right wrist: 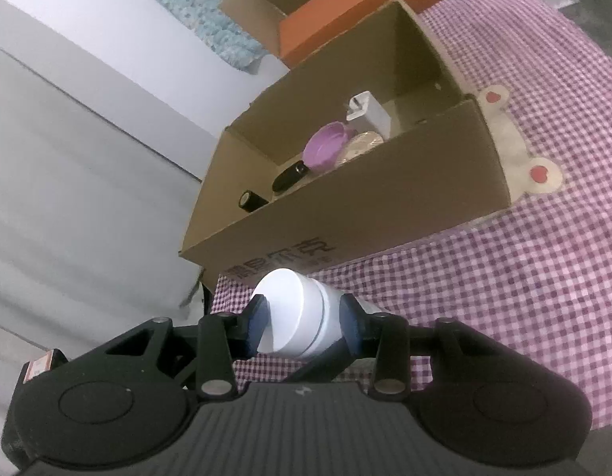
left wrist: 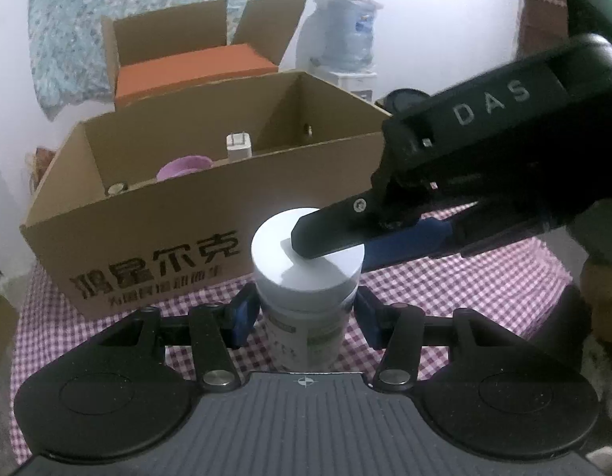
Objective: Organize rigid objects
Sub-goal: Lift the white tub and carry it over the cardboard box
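- The left gripper (left wrist: 306,309) clenches the body of a white jar (left wrist: 306,277), its blue pads pressed on both sides just under the lid; the jar's base is hidden behind the gripper housing.
- The right gripper (right wrist: 302,325) grasps the jar's white lid (right wrist: 290,309) from the right, one finger lying across the lid top in the left view.
- The jar stands just near of the open cardboard box (right wrist: 385,206) on the checked cloth (right wrist: 524,277).
- Inside the box, only partly seen over its near wall: a purple bowl (right wrist: 326,150), a white plug (right wrist: 365,113), two dark cylinders (right wrist: 288,176), and something pale and shiny I cannot identify.
- Beyond it, a second carton holds an orange box (left wrist: 195,69); the label print on the jar is unreadable.
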### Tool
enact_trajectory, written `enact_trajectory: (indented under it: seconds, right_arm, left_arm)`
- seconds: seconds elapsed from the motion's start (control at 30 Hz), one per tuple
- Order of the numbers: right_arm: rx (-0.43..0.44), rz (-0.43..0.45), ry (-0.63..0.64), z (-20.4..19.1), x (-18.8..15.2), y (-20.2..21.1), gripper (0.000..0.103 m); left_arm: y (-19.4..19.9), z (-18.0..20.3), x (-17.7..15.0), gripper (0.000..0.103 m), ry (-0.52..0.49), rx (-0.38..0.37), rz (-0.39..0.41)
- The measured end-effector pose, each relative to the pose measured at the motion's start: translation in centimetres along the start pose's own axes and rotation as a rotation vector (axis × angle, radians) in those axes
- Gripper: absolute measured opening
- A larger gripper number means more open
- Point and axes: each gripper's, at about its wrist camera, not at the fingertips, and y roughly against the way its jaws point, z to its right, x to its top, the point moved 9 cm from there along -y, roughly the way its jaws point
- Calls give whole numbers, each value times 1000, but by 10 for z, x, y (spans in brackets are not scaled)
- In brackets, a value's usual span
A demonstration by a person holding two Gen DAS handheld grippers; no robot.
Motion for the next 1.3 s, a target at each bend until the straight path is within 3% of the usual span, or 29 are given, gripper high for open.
enact_trajectory:
  seconds: [0.47, 1.3]
  right_arm:
    - [35, -2, -23, 8, 1, -1, 43]
    - [27, 3, -34, 8, 0, -1, 45]
  left_arm:
    - [-18, 8, 11, 53, -55, 19, -36]
    - [-25, 11, 13, 53, -54, 16, -58]
